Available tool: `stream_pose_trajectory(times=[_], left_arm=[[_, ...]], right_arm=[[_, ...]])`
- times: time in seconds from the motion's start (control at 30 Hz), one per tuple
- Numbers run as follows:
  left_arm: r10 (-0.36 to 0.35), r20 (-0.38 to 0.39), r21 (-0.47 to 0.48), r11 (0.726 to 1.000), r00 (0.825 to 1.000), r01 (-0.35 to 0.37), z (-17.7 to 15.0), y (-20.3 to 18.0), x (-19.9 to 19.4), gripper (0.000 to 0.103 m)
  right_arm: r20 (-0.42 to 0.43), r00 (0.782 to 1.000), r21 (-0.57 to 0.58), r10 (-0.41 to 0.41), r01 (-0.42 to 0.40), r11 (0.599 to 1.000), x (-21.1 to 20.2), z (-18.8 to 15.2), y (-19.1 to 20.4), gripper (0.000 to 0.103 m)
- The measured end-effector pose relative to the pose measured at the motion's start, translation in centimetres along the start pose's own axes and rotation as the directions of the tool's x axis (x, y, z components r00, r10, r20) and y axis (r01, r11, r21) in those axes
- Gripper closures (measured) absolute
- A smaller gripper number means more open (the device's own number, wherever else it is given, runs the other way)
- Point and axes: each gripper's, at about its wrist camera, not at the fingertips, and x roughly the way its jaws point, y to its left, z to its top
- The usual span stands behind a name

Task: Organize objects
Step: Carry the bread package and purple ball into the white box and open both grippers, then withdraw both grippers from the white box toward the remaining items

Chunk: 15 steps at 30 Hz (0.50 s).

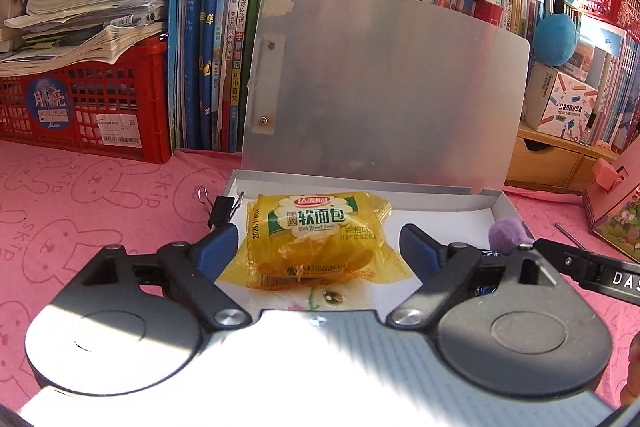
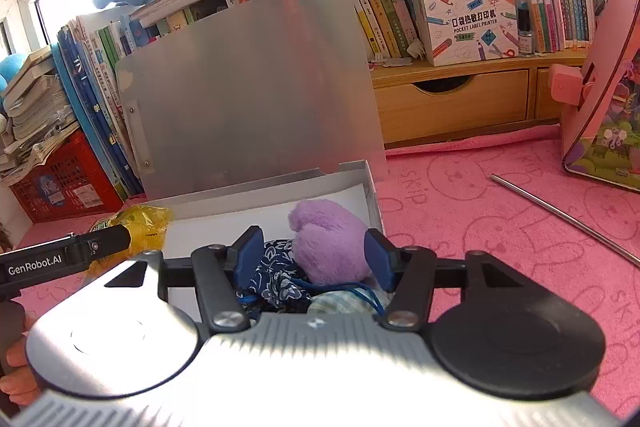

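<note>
A shallow white box (image 1: pixel 360 183) lies on the pink cloth with its silvery lid (image 1: pixel 380 87) standing upright. Inside on the left lies a yellow bread packet (image 1: pixel 320 239), between the fingers of my left gripper (image 1: pixel 320 247), which stands open with the pads off the wrapper. On the right side of the box (image 2: pixel 362 173) a purple plush ball (image 2: pixel 328 243) rests on a blue patterned cloth pouch (image 2: pixel 276 271). My right gripper (image 2: pixel 314 257) is open around both, its pads close beside them without squeezing. A black binder clip (image 1: pixel 222 207) sits at the box's left edge.
Books, a red crate (image 1: pixel 80 107) under stacked papers and plush toys line the back. A wooden drawer unit (image 2: pixel 452 103) stands behind on the right. A thin metal rod (image 2: pixel 560 215) lies on the pink cloth beside a pink stand (image 2: pixel 600 87).
</note>
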Motion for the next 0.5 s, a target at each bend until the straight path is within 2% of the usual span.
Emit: stream_pose_trajectory(times=[0.17, 0.5], left_arm=[[0.015, 0.037, 0.039, 0.999, 0.999, -0.016, 0.1, -0.5, -1.9, 0.010], [-0.030, 0.057, 0.069, 0.997, 0.998, 0.026, -1.0, -0.9, -5.9, 0.010]], right_arm=[[0.009, 1.000, -0.028, 0.002, -0.002, 1.000, -1.7, 0.0, 0.3, 0.032], [0.022, 0.999, -0.065, 0.033, -0.032, 0.997, -5.1, -1.1, 0.8, 0.030]])
